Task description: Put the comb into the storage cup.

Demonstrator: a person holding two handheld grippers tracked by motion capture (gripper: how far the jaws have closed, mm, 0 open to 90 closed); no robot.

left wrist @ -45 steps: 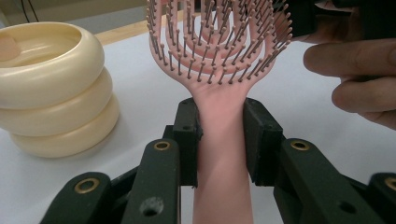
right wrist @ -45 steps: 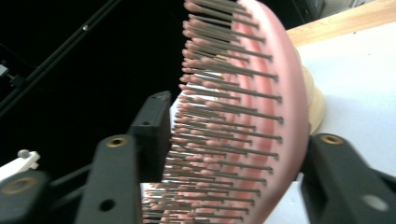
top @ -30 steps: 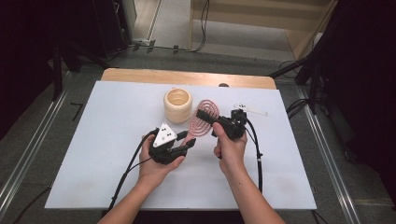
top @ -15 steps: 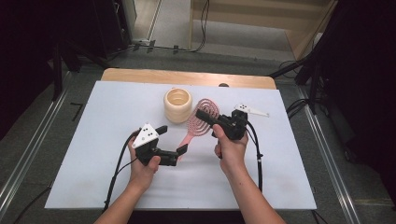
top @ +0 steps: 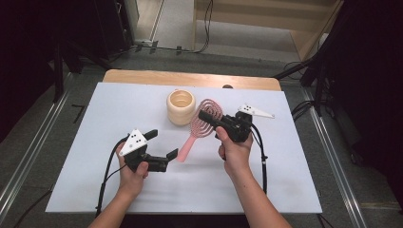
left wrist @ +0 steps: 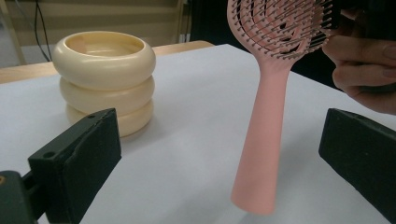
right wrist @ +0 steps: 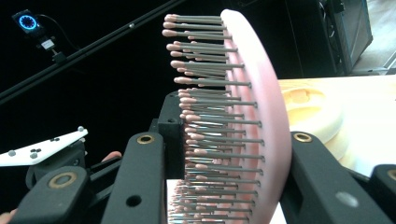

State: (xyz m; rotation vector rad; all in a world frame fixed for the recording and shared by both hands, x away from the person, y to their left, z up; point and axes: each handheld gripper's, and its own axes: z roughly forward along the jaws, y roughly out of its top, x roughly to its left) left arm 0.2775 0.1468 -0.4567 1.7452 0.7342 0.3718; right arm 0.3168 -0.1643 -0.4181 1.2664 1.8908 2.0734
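Two hand-held grippers flank the brush [top: 202, 124]: right hand-held gripper [top: 209, 117] clamps its head, left hand-held gripper [top: 161, 144] gapes wide near its handle.

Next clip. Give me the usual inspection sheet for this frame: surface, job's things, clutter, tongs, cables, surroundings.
Surface: white sheet over a wooden table.
Job's things: pink hairbrush, head raised, handle end near the sheet; cream ribbed cup upright beside it.
Clutter: nothing seen.
Tongs: right tongs shut on the hairbrush head; left tongs open, near the handle end without touching it.
Cables: black cable trails from each tool across the sheet.
Surroundings: grey floor, floor rails, dark stands.
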